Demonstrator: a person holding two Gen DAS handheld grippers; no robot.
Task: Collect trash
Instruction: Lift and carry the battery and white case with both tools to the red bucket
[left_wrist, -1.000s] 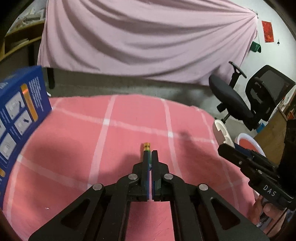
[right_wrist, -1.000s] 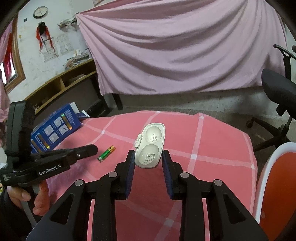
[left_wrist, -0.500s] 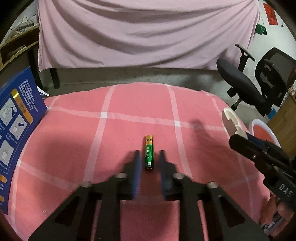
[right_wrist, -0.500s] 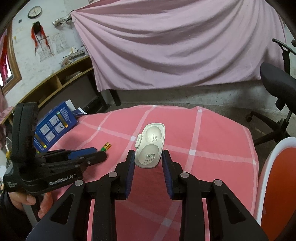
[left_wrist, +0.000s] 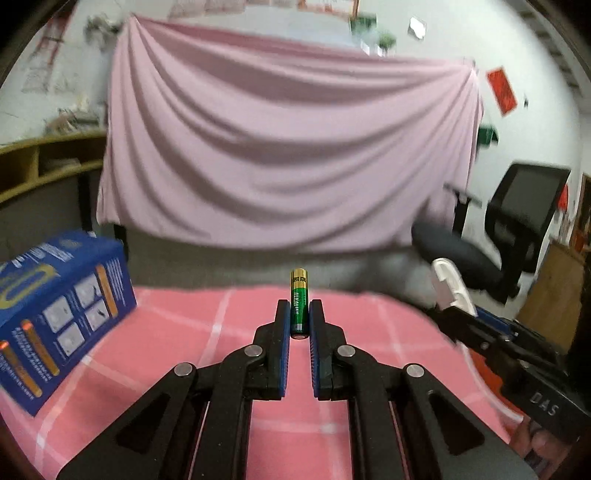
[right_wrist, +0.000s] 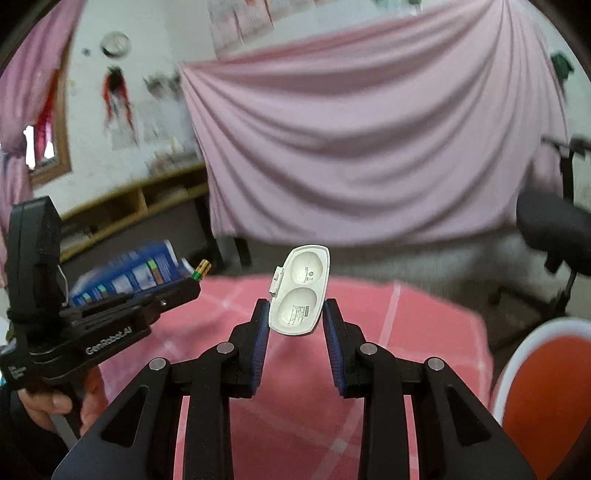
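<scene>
Both grippers point slightly downward above the pink checked cloth surface (left_wrist: 166, 332). The left gripper (left_wrist: 299, 321) pinches a slim green-and-gold battery (left_wrist: 299, 302), lifted clear. The right gripper (right_wrist: 295, 317) clasps a smooth white plastic case (right_wrist: 301, 291) with two rounded hollows, also raised off the surface.

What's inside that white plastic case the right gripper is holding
The white case shows two rounded hollows, both empty apart from a small printed mark in the upper one and a label in the lower. Its back and lowest edge, between the right gripper pads, are hidden.
</scene>
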